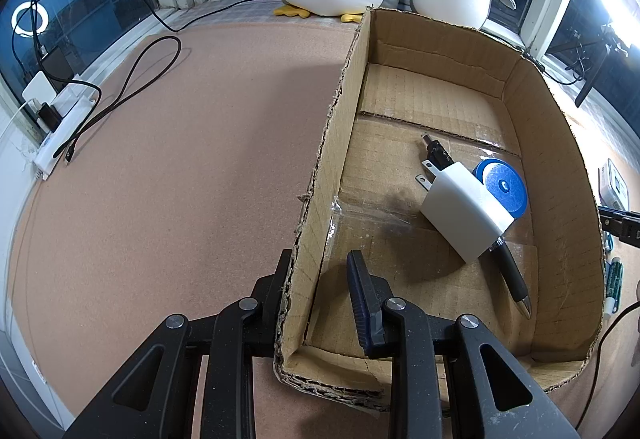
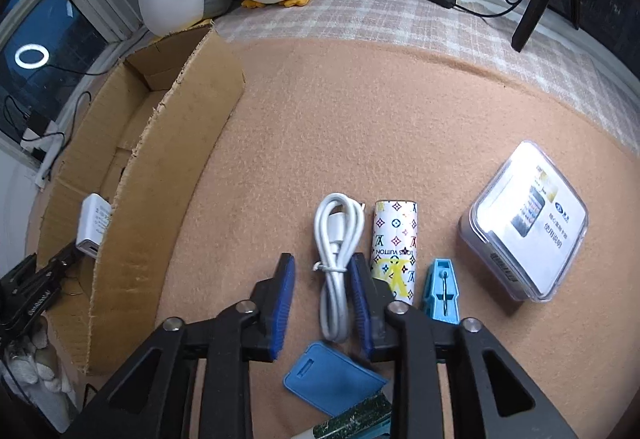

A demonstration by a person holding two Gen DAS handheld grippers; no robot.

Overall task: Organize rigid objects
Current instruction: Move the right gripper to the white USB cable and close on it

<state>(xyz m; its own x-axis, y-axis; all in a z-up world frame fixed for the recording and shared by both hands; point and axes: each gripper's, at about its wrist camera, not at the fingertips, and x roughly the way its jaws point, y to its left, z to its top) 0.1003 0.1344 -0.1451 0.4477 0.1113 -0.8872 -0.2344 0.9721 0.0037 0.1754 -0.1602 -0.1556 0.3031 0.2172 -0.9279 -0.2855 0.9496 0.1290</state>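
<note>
My left gripper (image 1: 320, 299) is spread wide with its fingers straddling the left wall of the cardboard box (image 1: 332, 143), one finger outside, one inside, clamping nothing. Inside the box, to the right of that wall, a white wall charger (image 1: 464, 213) lies tilted, its prongs pointing up-left toward the far wall; under it a black pen (image 1: 514, 281) runs diagonally, its metal tip toward the box's near-right corner, and a blue round tin (image 1: 502, 187) sits just beside the charger's right edge. My right gripper (image 2: 322, 299) is outside the box on the tan felt mat (image 2: 360, 127), jaws wide apart and holding nothing, the bundled white USB cable (image 2: 336, 259) lying between its fingertips, long axis pointing away from me. Touching the right finger, a white monogram-printed cylinder (image 2: 394, 247) lies parallel to the cable, then a light-blue clip (image 2: 440, 289), then a clear plastic case (image 2: 528, 223) farthest from the box. A blue flat tag (image 2: 332, 379) lies under the gripper.
</note>
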